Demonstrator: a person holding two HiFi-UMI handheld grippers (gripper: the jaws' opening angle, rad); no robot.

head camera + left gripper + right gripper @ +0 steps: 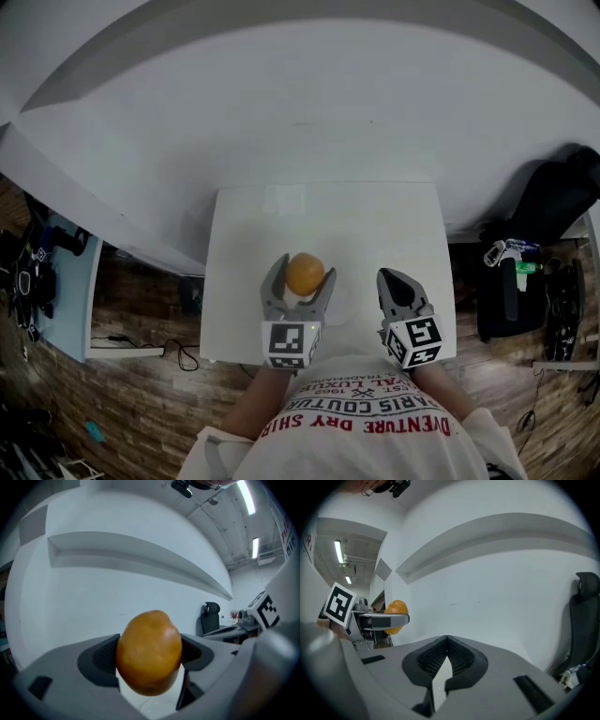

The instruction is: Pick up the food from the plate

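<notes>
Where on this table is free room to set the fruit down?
The far half of the table, between the gripper tips and the wall, is bare. The near edge is crowded: the left gripper holding the fruit, and the shut right gripper.

A white T-shirt (361,427) and two grey hand-held tools.
The shirt carries red block lettering across the chest and has short light sleeves. The left gripper (305,272) and the right gripper (392,277) have smooth pale grey shells, with dark ribbed pads (432,660) lining the jaws. Each bears a cube of black-and-white square markers: the left cube (289,344) and the right cube (415,341).
</notes>
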